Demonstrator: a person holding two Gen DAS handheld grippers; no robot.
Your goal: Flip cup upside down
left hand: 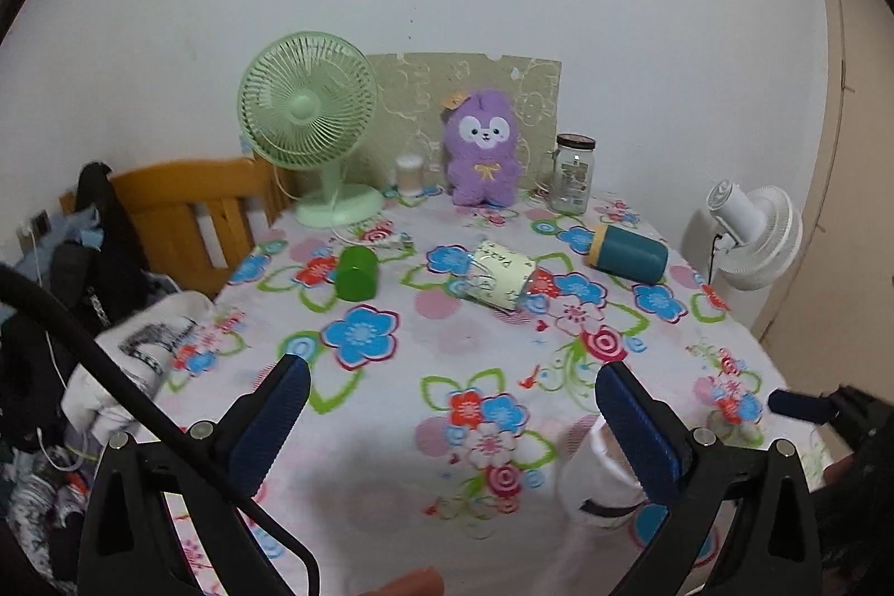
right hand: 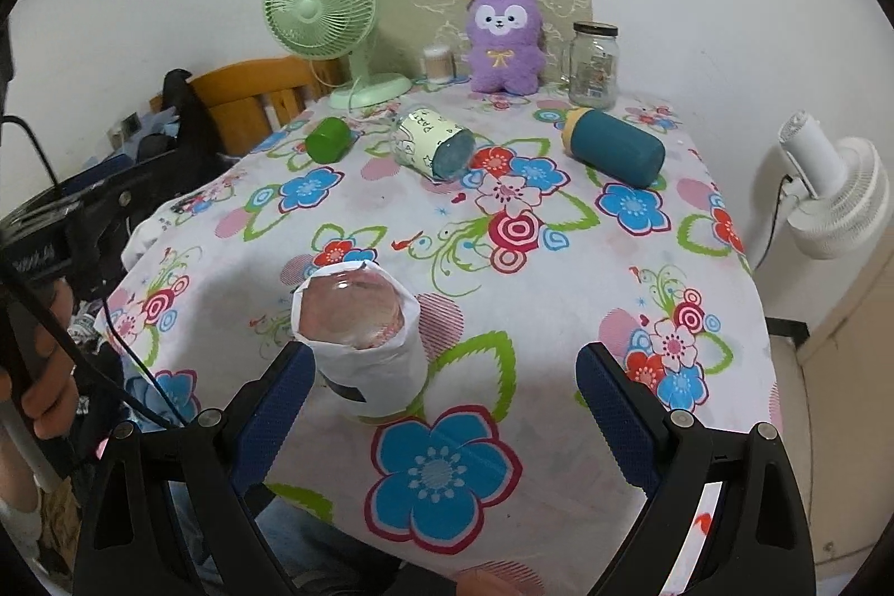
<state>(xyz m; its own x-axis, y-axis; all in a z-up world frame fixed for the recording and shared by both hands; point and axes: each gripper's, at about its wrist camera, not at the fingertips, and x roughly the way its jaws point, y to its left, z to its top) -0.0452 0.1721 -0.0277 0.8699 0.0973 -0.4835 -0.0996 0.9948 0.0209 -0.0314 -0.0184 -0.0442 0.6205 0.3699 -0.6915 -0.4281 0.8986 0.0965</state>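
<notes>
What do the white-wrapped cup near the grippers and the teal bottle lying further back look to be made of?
The cup looks like clear glass or plastic: its see-through end glints, and matte white paper wraps its wall. The teal bottle appears to be matte plastic or coated metal, opaque with soft highlights and a yellow collar; which one is unclear.

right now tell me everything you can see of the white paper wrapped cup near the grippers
The cup is clear glass or plastic wrapped in a white paper sleeve with a dark mark low on its side. It stands on the floral tablecloth, seemingly base up. It sits beside the open right gripper's left finger; whether they touch is unclear.
</notes>
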